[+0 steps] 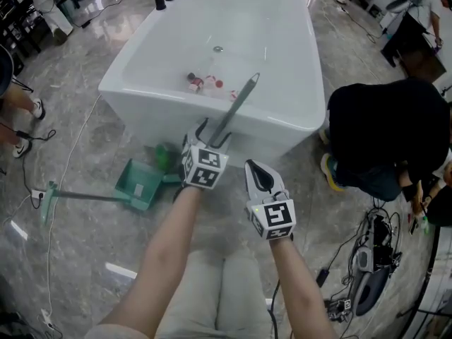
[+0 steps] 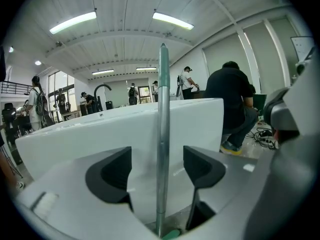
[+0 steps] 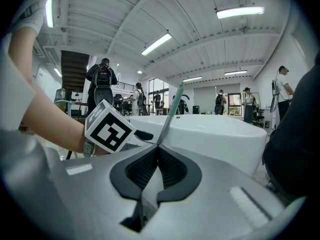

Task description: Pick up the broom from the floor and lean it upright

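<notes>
The broom's grey metal handle (image 1: 236, 108) with a green tip slants up against the rim of the white bathtub (image 1: 141, 97); its green head (image 1: 164, 155) rests on the floor at the tub's base. My left gripper (image 1: 210, 131) stands open around the handle. In the left gripper view the handle (image 2: 162, 134) runs upright between the dark pads (image 2: 112, 176), with a gap on each side. My right gripper (image 1: 258, 169) is shut with nothing in it, just right of the left one. The right gripper view shows its pads (image 3: 172, 169) pressed together, the handle (image 3: 170, 115) beyond.
A green dustpan (image 1: 138, 186) with a long handle lies on the marble floor to the left. A person in black (image 1: 385, 133) crouches right of the tub. Cables and devices (image 1: 367, 267) lie at the lower right. Small items (image 1: 201, 83) sit inside the tub.
</notes>
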A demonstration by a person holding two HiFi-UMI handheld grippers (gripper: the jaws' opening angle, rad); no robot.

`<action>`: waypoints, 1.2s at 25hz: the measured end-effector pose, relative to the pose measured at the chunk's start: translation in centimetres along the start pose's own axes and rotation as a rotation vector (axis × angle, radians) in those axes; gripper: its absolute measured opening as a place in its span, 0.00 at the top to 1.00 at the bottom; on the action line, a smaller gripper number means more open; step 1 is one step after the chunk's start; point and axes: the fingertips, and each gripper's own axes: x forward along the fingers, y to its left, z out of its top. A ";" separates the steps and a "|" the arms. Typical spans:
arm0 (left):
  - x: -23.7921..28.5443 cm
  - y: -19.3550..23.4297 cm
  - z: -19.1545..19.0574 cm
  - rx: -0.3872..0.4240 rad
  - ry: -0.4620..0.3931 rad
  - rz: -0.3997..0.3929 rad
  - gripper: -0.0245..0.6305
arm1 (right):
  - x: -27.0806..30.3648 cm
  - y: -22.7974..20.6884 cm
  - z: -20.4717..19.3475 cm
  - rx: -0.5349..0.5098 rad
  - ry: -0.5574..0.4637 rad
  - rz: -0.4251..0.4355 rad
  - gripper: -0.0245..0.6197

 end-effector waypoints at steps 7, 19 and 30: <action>-3.8 0.0 2.3 -0.005 -0.015 0.028 0.56 | -2.2 0.4 2.2 0.021 0.044 -0.004 0.96; -14.8 1.0 13.6 -0.039 -0.069 0.057 0.96 | -7.2 0.9 14.2 0.040 0.056 0.014 0.96; -27.7 -0.8 24.9 -0.063 -0.157 0.007 0.96 | -12.2 4.1 26.6 0.054 -0.017 0.070 0.96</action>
